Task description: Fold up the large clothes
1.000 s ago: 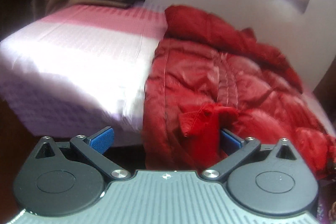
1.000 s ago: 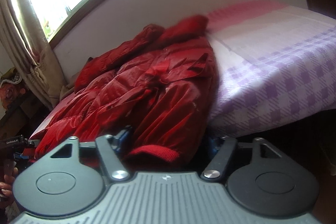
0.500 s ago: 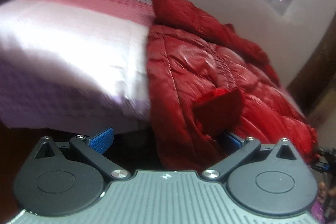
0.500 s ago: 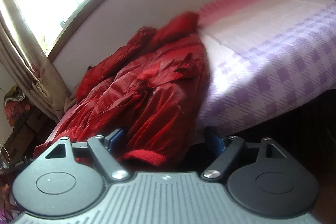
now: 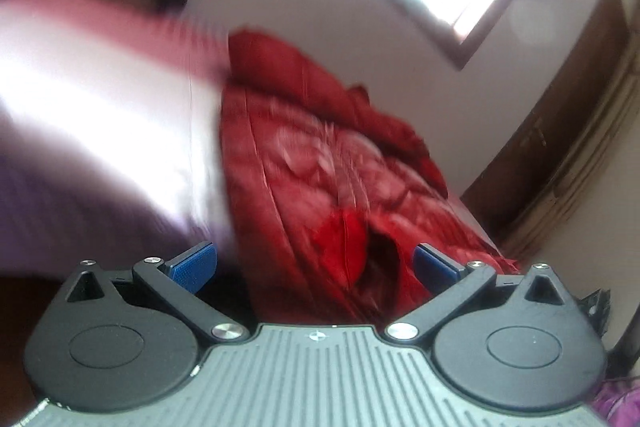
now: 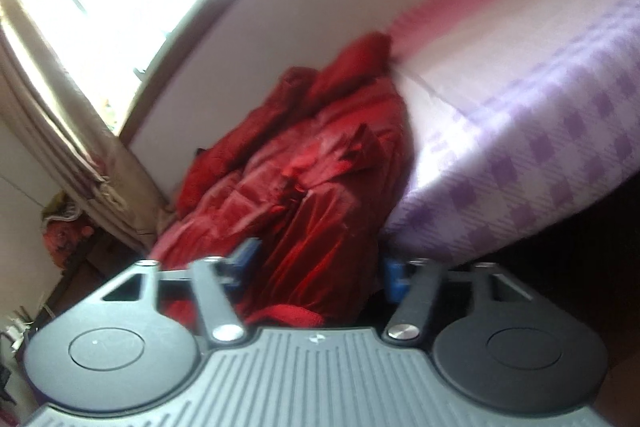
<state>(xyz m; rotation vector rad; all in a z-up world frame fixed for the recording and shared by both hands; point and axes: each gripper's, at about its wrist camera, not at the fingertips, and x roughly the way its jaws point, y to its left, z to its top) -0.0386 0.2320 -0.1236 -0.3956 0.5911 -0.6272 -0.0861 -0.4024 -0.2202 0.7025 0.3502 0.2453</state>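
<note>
You swung closer over half a second; left claw (image 5: 314, 267) wide, right claw (image 6: 318, 267) narrower, both straddling the red jacket's (image 5: 320, 163) hanging hem, nothing pinched yet.

No words, labels, brands or numbers can be read in either view. The only sign is a small pale mark — perhaps a logo, too blurred to tell — at the top middle of the ribbed grey plate on the left gripper (image 5: 315, 263), and one like it in the same place on the right gripper (image 6: 316, 269).
</note>
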